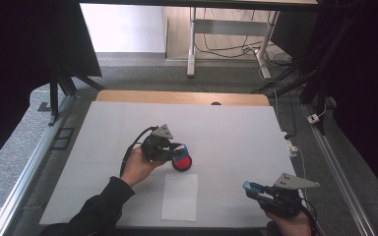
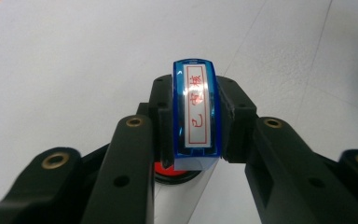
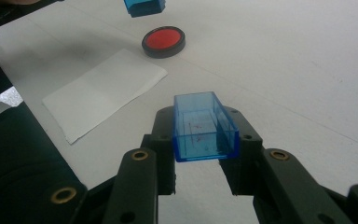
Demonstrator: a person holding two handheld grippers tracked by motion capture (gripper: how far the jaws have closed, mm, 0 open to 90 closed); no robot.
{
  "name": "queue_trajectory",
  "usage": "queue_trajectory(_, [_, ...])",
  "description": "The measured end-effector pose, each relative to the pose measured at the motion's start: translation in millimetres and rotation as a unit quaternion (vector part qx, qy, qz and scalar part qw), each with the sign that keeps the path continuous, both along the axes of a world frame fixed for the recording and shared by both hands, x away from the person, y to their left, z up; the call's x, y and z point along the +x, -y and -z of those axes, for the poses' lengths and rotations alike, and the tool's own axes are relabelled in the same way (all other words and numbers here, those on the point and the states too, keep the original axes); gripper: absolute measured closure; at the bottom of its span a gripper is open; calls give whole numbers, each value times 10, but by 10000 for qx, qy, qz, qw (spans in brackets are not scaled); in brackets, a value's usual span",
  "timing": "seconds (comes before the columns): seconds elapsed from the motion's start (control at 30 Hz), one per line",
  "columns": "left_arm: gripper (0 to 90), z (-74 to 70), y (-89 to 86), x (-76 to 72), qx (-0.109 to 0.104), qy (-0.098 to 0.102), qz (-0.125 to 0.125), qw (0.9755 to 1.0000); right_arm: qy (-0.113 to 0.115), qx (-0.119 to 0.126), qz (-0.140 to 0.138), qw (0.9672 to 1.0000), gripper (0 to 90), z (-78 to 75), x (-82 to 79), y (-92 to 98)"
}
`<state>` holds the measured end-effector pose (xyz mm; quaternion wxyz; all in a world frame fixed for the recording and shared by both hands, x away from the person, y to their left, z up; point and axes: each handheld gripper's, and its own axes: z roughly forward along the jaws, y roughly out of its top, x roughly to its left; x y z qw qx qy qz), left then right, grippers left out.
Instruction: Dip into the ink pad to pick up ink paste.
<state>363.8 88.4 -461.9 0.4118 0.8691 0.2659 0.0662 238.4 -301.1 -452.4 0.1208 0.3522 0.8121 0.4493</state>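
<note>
A: Between the left gripper's (image 2: 196,126) black jaws a blue stamp (image 2: 196,112) is sitting clamped, its white label with red characters and a red frame facing the camera on that gripper. The jaws are pressing on both of its long sides.

B: And beneath it?

A: Just under the stamp's lower end a round black ink pad (image 2: 177,171) with a red centre is peeking out. From the high view the stamp (image 1: 182,149) is hanging right over the pad (image 1: 182,162), near the middle of the white table (image 1: 236,132). Whether the two are touching I cannot tell.

B: What is the right gripper (image 3: 204,140) doing?

A: Its jaws are closed on a clear blue cap (image 3: 204,128), an open box with faint red smudges inside, the hollow facing up. In the high view that gripper (image 1: 256,189) is hovering near the table's front right edge, the cap (image 1: 251,186) poking out toward the left, well apart from the stamp.

B: Anything lying between them?

A: A sheet of white paper (image 1: 179,196) is lying flat on the table, just in front of the ink pad and toward the person. In the right gripper view the paper (image 3: 105,91) is sitting to the left, with the pad (image 3: 163,40) beyond it and the bottom of the blue stamp (image 3: 143,6) showing at the top edge, above the pad.

B: And the hands?

A: The left hand (image 1: 137,167), in a dark sleeve, is wrapping round its gripper's body; the right hand (image 1: 290,223) is gripping from the bottom edge.
</note>
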Motion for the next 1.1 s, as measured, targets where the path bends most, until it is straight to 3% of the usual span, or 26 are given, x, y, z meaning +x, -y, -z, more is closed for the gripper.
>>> queue_trajectory(1.1, [695, 280, 130, 99, 357, -143, -26, 9993, 12, -9, -5, 10000, 687, 0, -8, 3])
